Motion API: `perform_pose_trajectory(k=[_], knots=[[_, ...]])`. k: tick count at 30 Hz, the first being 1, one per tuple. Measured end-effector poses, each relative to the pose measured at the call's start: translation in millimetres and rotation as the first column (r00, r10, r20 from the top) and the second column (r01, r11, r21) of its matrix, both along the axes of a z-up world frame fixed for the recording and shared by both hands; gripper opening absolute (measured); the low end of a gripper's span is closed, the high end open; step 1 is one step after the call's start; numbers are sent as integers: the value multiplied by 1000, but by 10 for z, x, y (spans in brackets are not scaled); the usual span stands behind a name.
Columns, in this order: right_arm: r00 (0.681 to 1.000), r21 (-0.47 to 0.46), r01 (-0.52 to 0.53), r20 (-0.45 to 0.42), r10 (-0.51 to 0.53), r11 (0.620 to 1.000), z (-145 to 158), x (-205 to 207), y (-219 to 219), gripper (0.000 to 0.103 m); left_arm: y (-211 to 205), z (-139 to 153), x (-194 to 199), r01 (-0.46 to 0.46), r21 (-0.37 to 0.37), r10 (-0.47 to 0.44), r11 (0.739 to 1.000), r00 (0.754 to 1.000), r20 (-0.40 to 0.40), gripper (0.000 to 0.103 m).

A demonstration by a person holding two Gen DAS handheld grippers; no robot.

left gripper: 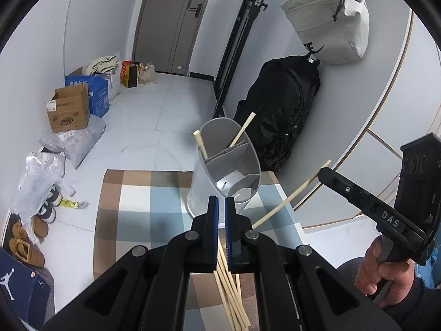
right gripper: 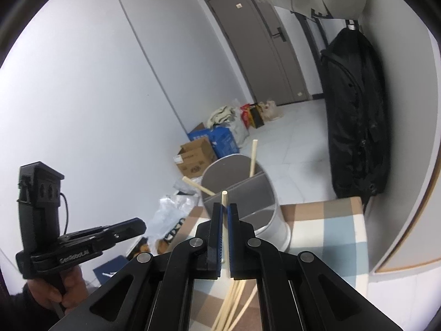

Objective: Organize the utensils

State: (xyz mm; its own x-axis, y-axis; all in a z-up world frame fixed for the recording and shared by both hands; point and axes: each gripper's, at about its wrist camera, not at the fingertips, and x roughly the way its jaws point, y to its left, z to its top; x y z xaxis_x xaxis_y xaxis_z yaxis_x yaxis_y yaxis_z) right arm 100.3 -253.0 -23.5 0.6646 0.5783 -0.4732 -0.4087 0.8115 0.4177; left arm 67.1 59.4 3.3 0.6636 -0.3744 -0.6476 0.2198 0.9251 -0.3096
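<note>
While the right gripper (right gripper: 225,215) pinches one chopstick (right gripper: 224,201) above the checked tablecloth (right gripper: 330,226), the step in hand reads as carrying it to the grey divided utensil holder (right gripper: 242,193), where two chopsticks already stand. Left gripper (left gripper: 221,207) pressed together, empty. Loose chopsticks (left gripper: 228,284) remain on the cloth below. Next move: tilt the stick upright and lower it into a compartment before releasing. Legible writing: "DAS" on the right tool, "GenRobot.AI" on the left; Jordan logo on the shoebox (left gripper: 11,281).
</note>
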Motion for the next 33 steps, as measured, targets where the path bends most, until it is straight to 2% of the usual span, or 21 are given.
perform_pose_trajectory(k=[4,5,8,10,15,22,24,26,28,29,32,33], knots=[[1000,11,-21,3,21,1000,-20,-66,-8,2,139,-192,-6,-18,21,19,1000,998,-52,0],[1000,14,-26,3,26,1000,-25,-81,-12,2,150,-245,8,-14,37,17,999,998,-69,3],[999,22,-36,-3,36,999,-70,-111,-54,2,124,-598,147,35,124,-11,992,983,-185,28],[999,28,-29,-13,29,999,-107,-109,-94,2,73,-775,229,66,182,-26,981,976,-217,31],[999,46,-7,-50,9,999,-202,-96,-192,2,-160,-1159,508,178,250,-91,952,942,-323,31],[998,75,15,-60,-11,997,-222,-136,-334,2,-313,-1355,718,240,301,-124,923,926,-357,31],[998,86,22,-64,-16,996,-230,-142,-373,2,-378,-1409,750,261,352,-129,899,925,-356,31],[998,92,28,-64,-22,995,-231,-155,-398,2,-391,-1468,777,270,377,-125,886,922,-366,31],[997,92,32,-66,-26,995,-240,-159,-414,2,-371,-1519,795,273,361,-124,892,915,-384,31],[997,94,32,-67,-26,995,-244,-161,-425,2,-366,-1540,794,275,354,-128,894,913,-387,28],[997,94,35,-71,-28,995,-239,-174,-440,2,-380,-1528,764,279,335,-144,900,915,-376,9],[997,91,36,-71,-30,995,-236,-177,-444,2,-393,-1520,751,282,330,-149,901,914,-377,5]])
